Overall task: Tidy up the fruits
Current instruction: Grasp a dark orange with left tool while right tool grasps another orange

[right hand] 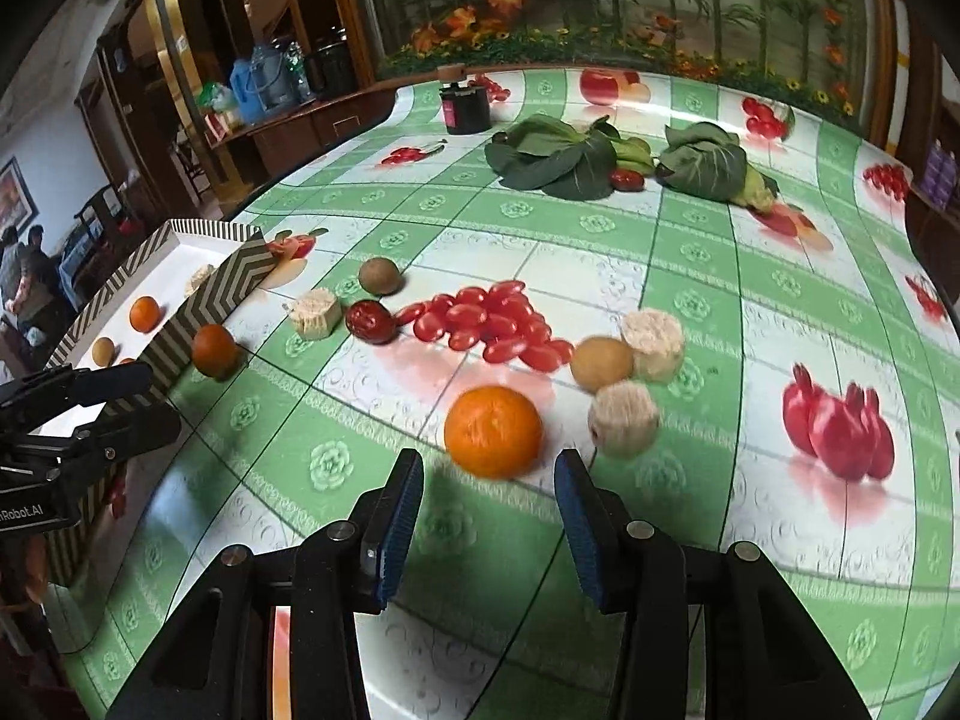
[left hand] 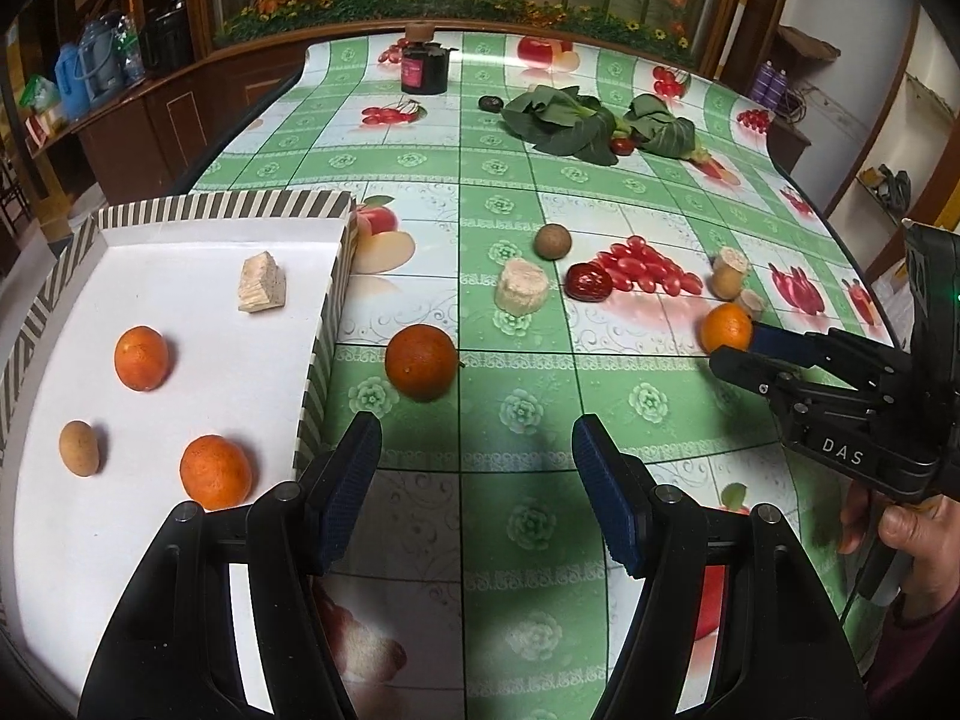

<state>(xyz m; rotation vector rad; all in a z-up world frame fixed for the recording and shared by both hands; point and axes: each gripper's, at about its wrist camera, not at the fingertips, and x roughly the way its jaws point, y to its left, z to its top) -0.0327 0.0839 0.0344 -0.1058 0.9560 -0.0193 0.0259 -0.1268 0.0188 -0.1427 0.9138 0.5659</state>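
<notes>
Right gripper (right hand: 489, 483) behind round dimpled orange (right hand: 493, 431)

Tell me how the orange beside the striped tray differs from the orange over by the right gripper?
The orange beside the tray looks darker and sits apart from both grippers, next to the striped tray. The orange by the right gripper is brighter and lies just ahead of the open fingers, near pale cut chunks. Both rest on the tablecloth, outside the tray.

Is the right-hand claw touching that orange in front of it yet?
Apart. The right wrist view shows the right gripper open, its blue pads just short of the orange, with tablecloth visible between pads and fruit.
</notes>
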